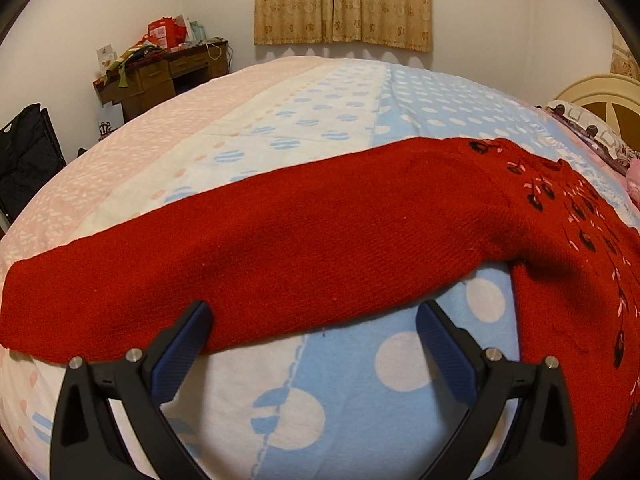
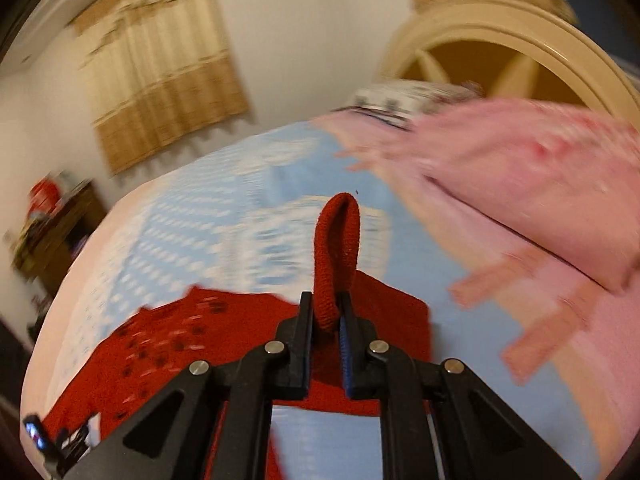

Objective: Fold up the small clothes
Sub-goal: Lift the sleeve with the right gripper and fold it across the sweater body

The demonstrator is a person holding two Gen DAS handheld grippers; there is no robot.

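A red knitted sweater (image 1: 320, 240) with black and pink flower embroidery lies on the bed. One sleeve stretches flat to the left across the left wrist view. My left gripper (image 1: 314, 316) is open at the sleeve's near edge, its left finger touching the fabric, nothing held. In the right wrist view my right gripper (image 2: 326, 312) is shut on a fold of the red sweater (image 2: 336, 248), which stands up in a loop between the fingers and is lifted above the rest of the garment (image 2: 168, 344). That view is blurred by motion.
The bed has a blue, white and pink dotted cover (image 1: 320, 380). A pink blanket (image 2: 540, 184) and a patterned pillow (image 1: 592, 128) lie by the cream headboard (image 2: 500, 40). A cluttered wooden desk (image 1: 168, 72) and a curtain (image 1: 344, 0) are behind.
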